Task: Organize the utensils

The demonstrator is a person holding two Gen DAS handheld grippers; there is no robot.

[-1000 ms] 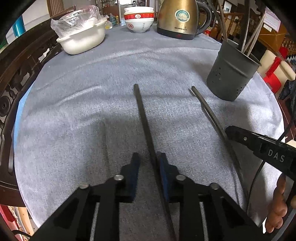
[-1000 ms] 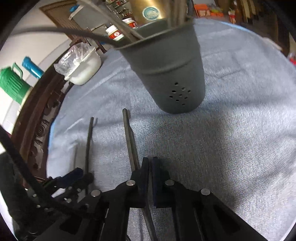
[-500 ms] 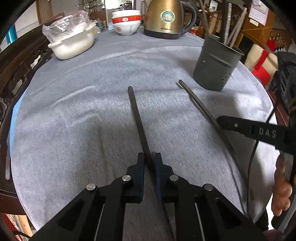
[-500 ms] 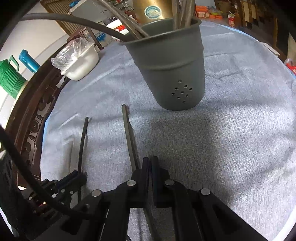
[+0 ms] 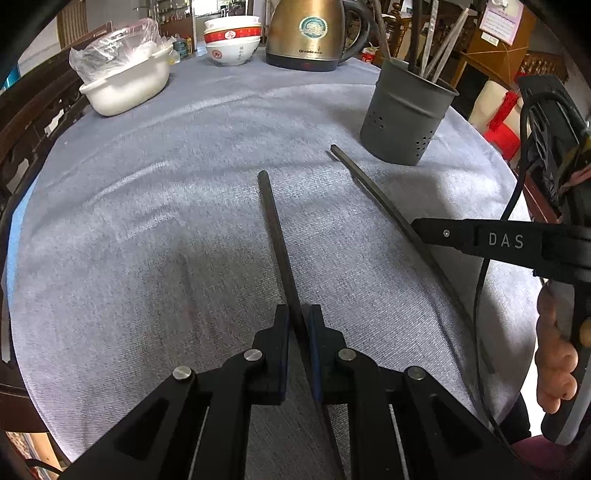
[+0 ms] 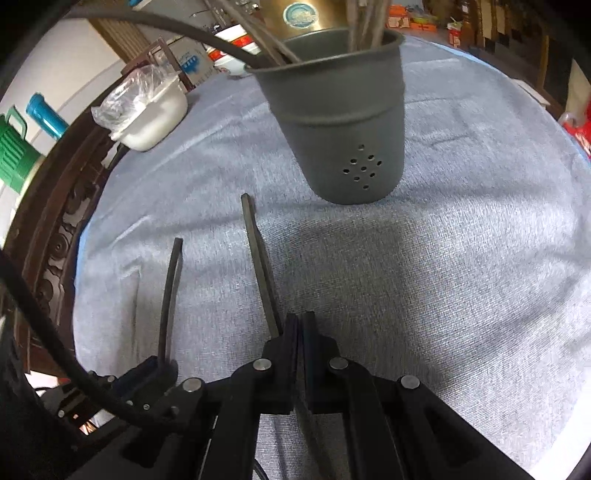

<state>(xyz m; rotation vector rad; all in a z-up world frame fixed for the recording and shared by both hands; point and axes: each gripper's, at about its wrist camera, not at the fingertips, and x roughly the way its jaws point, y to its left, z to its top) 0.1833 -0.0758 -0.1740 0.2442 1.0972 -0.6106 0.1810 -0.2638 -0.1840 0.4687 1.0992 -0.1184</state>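
Two black chopsticks lie pointing toward a grey perforated holder (image 5: pixel 406 118) (image 6: pixel 343 122) that has several chopsticks standing in it. My left gripper (image 5: pixel 299 318) is shut on the near end of the left chopstick (image 5: pixel 275 229), which runs straight ahead over the cloth. My right gripper (image 6: pixel 300 320) is shut on the right chopstick (image 6: pixel 258 266), whose far tip ends just short of the holder. The right gripper (image 5: pixel 419 227) comes in from the right of the left wrist view, a hand (image 5: pixel 554 354) on its handle. The left gripper (image 6: pixel 159 365) and its chopstick (image 6: pixel 170 291) show at lower left.
A grey cloth covers the round table (image 5: pixel 147 221). At the far side stand a white dish with a plastic bag (image 5: pixel 125 85), stacked bowls (image 5: pixel 232 40) and a gold kettle (image 5: pixel 314 33). A dark wooden chair (image 6: pixel 48 229) and a green jug (image 6: pixel 14 155) are at the left.
My left gripper's jaws have closed onto the left chopstick, and the gripper has pulled back a little from the holder. The right gripper keeps its grip in the same place.
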